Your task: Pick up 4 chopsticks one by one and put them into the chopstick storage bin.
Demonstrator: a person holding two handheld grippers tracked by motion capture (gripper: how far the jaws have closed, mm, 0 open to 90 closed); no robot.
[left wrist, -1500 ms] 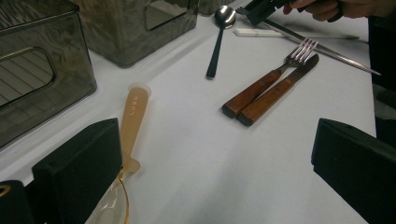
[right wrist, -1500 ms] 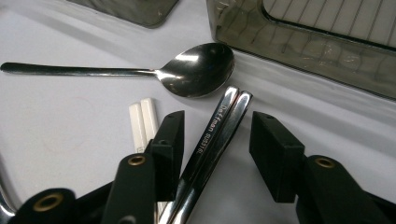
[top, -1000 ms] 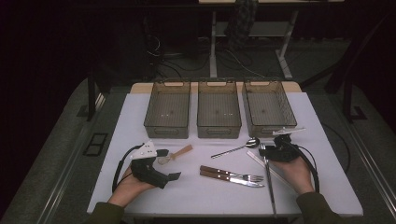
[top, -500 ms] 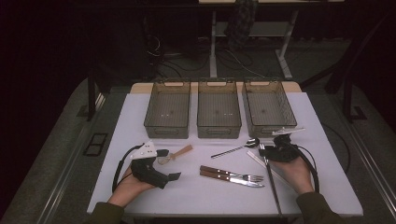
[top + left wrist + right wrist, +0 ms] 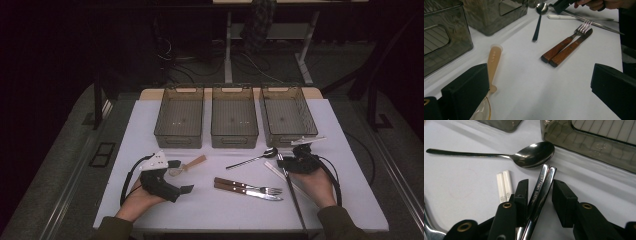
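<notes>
Right gripper (image 5: 540, 195) jaws just closing around steel chopsticks (image 5: 541, 187) beside the spoon (image 5: 534, 155), pads not yet pressing; left gripper (image 5: 536, 92) jaws apart.

Looks down from high over the tabletop (image 5: 150, 210); rides low and close on each gripper, both facing the spoon (image 5: 534, 155).

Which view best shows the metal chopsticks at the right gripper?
The right gripper view: the metal chopsticks lie between the closing jaws, engraving readable. The high view shows them as a thin line; the left gripper view shows them far off.
</notes>
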